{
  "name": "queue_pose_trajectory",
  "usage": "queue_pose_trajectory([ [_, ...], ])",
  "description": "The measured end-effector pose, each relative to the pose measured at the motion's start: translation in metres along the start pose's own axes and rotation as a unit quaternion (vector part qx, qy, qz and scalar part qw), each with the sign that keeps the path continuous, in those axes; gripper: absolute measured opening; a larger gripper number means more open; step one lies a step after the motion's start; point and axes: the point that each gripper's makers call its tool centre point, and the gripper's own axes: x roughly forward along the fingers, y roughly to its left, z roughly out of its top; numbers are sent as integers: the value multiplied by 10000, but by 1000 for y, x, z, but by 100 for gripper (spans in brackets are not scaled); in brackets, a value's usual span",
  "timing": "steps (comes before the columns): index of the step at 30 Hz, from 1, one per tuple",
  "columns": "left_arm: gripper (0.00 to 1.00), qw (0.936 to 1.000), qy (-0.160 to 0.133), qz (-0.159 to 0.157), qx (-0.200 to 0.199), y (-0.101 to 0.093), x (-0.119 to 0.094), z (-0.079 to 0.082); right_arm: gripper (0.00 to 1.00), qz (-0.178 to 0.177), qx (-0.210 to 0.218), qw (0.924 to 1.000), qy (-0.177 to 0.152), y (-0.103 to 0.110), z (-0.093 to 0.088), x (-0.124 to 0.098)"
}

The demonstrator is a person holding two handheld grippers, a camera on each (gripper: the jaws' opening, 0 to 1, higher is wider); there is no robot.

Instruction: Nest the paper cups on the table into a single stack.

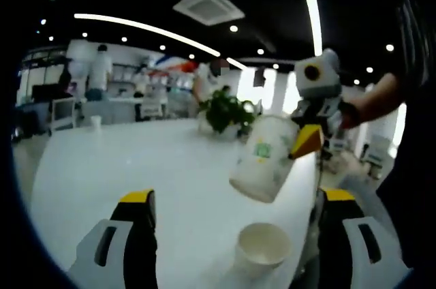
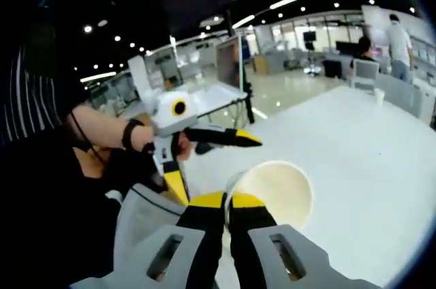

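Note:
A white paper cup [image 1: 262, 248] stands upright on the white table [image 1: 136, 166], between the wide-apart jaws of my left gripper [image 1: 238, 197], which is open and touches nothing. Just above it my right gripper [image 1: 301, 144] comes in from the right, shut on the rim of a second paper cup [image 1: 262, 159] with a green print, which hangs tilted with its base toward the lower left. In the right gripper view my right gripper [image 2: 228, 202] pinches that cup's [image 2: 279, 190] rim, its mouth facing the camera. My left gripper [image 2: 218, 166] shows beyond it, held by a hand.
A potted green plant [image 1: 228, 112] stands on the table behind the held cup. A small white cup [image 1: 95, 122] sits at the far left edge. People, desks and chairs [image 1: 61, 112] fill the room behind. The person's body is close on the right.

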Motion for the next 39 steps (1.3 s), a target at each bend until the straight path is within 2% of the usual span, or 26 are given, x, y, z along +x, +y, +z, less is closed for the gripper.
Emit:
queue_pose_trajectory([
  [4, 97, 9996, 55, 272, -4, 14, -6, -4, 0, -1, -349, 9988, 334, 2, -6, 3],
  [7, 98, 9975, -21, 701, -63, 34, -17, -3, 0, -7, -595, 9966, 562, 3, -8, 3],
  [10, 98, 9968, -107, 785, -111, 40, -23, -4, 0, 37, -764, 9945, 709, 5, -8, 3],
  [16, 97, 9955, -56, 943, -52, 47, -29, -11, 0, 137, -1118, 9888, 978, 11, -9, 7],
  [21, 97, 9945, -55, 1041, -77, 50, -35, -17, 0, 225, -1472, 9783, 1442, 17, -23, 14],
  [24, 95, 9933, -146, 1142, 129, 52, -41, -12, 0, 329, -1616, 9730, 1613, 23, -31, 18],
  [28, 96, 9924, -182, 1218, 63, 57, -44, -12, 0, 411, -1828, 9656, 1803, 27, -39, 24],
  [33, 96, 9912, -138, 1316, -30, 60, -49, -15, 0, 512, -1888, 9609, 1961, 31, -44, 31],
  [39, 94, 9916, -187, 1279, 25, 59, -51, -14, 0, 606, -1877, 9580, 2083, 31, -49, 37],
])
